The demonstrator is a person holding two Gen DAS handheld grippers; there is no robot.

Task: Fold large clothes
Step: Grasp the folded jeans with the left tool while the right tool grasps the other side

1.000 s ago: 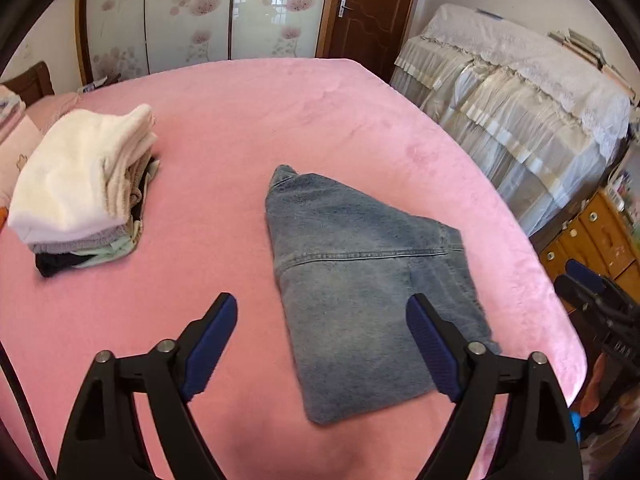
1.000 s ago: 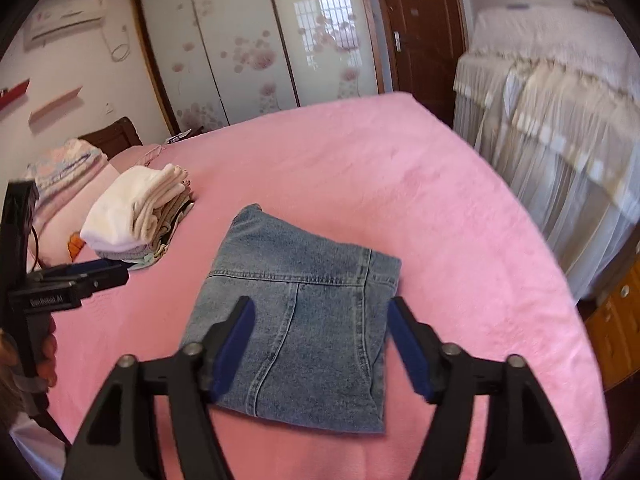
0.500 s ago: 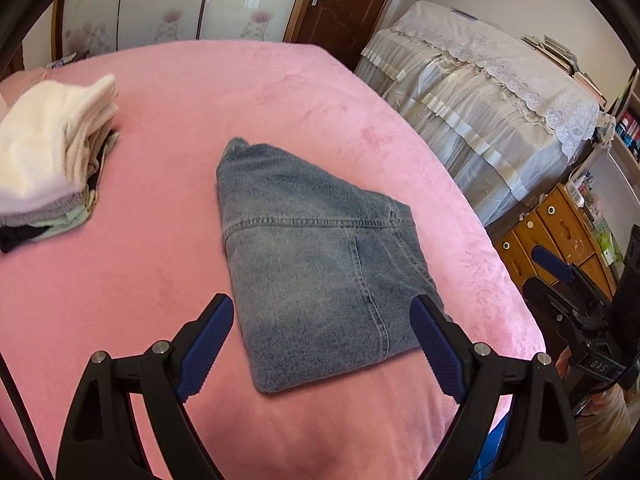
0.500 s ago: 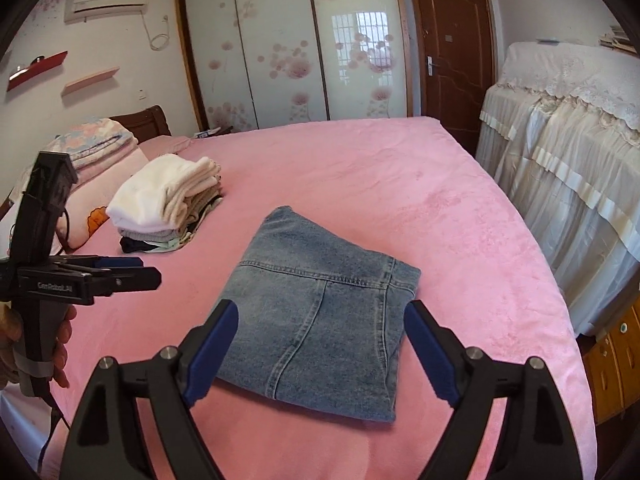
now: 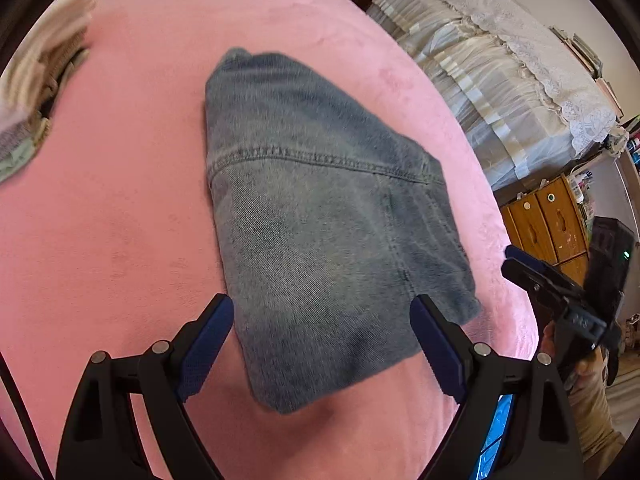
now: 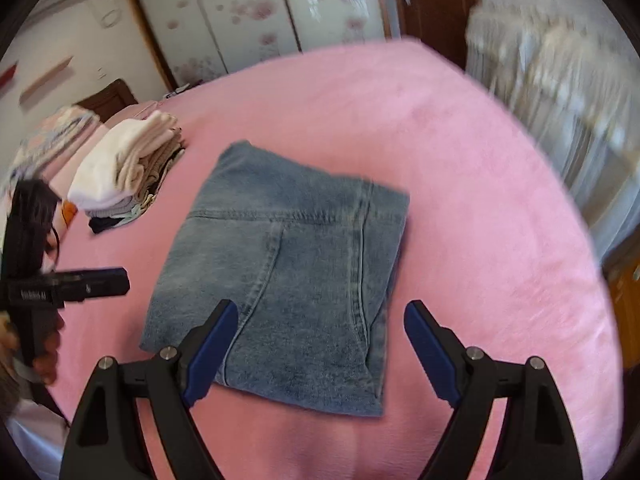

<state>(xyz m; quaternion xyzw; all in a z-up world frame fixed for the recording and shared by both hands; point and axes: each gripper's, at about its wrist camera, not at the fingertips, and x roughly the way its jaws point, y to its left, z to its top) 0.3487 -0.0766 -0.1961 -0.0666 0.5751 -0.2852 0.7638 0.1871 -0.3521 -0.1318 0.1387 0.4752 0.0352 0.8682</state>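
Your jeans (image 5: 320,216) lie folded into a compact rectangle on the bed (image 5: 120,200); both your left hand-held gripper (image 5: 322,344) and right hand-held gripper (image 6: 318,342) gape wide, empty, so probably only stacking on the folded pile (image 6: 128,168) remains.

a wooden drawer cabinet (image 5: 548,220) stands beside a lace-draped bed (image 5: 500,80).

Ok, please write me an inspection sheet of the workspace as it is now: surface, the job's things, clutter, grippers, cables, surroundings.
Surface: pink plush bed cover, smooth.
Job's things: folded blue denim garment lying flat on the cover; stack of folded white and beige clothes apart from it, to its left.
Clutter: nothing seen.
Grippers: left hand-held gripper open, empty, over the denim's near edge; right hand-held gripper open, empty.
Cables: nothing seen clearly.
Surroundings: floral sliding wardrobe doors, brown wooden door, lace-draped furniture, wooden drawers.
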